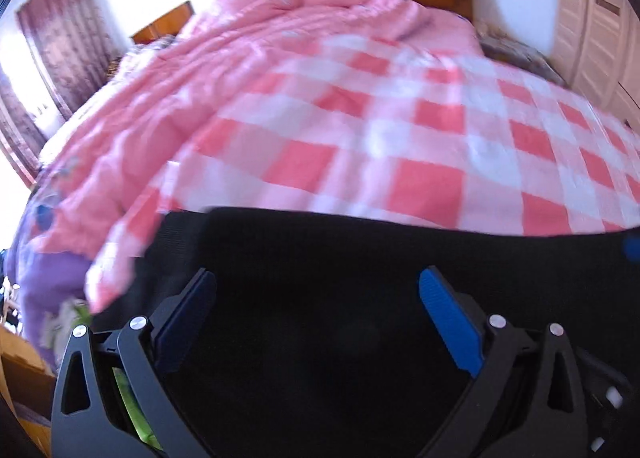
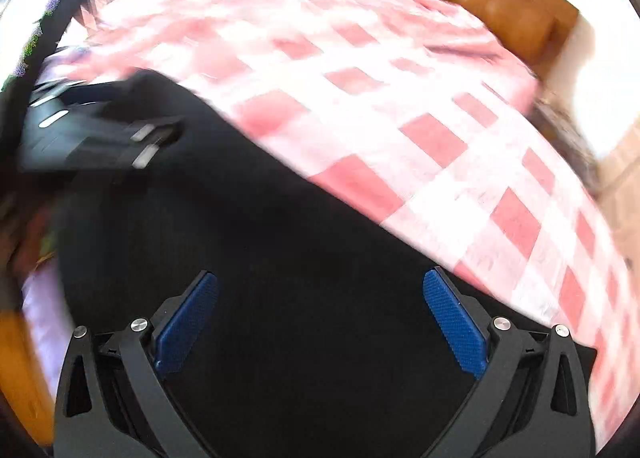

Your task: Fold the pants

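The black pants (image 1: pixel 360 258) lie flat on the checked bedspread (image 1: pixel 400 130), soft and limp, so the left gripper (image 1: pixel 318 322) and right gripper (image 2: pixel 320 322), both spread wide and empty, should probably pinch an edge.

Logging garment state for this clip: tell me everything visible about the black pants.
The black pants are a dark, matte fabric with no visible pattern, spread fairly flat on the pink checked bedspread. Their far edge runs straight across the left wrist view and diagonally across the right wrist view. Details such as waistband or legs are lost in darkness and blur. The left gripper and right gripper are both open above the cloth, gripping nothing; contact cannot be judged.
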Demonstrator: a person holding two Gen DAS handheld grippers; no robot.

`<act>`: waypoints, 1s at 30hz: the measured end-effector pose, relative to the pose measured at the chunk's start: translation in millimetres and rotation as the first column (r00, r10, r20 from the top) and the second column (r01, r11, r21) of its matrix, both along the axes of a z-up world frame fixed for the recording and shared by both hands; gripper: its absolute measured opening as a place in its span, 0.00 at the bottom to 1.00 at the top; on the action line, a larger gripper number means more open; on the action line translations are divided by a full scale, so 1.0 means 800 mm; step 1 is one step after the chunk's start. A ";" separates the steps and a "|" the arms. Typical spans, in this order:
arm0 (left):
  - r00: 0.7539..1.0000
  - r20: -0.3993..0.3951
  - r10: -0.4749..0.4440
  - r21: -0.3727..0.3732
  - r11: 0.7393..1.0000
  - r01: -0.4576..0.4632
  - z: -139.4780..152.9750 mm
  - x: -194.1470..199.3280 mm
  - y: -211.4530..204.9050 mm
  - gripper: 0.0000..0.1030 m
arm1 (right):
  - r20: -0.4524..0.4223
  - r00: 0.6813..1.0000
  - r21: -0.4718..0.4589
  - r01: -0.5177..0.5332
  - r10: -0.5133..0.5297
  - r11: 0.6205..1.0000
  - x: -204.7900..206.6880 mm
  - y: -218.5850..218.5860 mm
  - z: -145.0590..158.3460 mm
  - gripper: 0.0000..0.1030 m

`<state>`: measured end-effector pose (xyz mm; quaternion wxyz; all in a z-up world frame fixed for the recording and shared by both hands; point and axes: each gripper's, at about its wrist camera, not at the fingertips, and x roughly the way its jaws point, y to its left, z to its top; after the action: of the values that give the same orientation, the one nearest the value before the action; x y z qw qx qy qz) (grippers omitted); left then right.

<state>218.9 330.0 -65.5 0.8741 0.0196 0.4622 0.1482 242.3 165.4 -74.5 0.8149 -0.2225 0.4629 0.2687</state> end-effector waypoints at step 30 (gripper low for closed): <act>0.956 0.030 -0.293 0.050 0.955 0.291 -0.002 -0.021 -0.171 0.98 | -0.066 0.983 0.099 0.179 -0.174 0.979 -0.083 -0.311 -0.013 0.96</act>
<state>202.0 193.3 -67.0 0.8942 0.1045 0.4344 0.0282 176.1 -83.6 -85.2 0.8324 -0.1300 0.4893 0.2254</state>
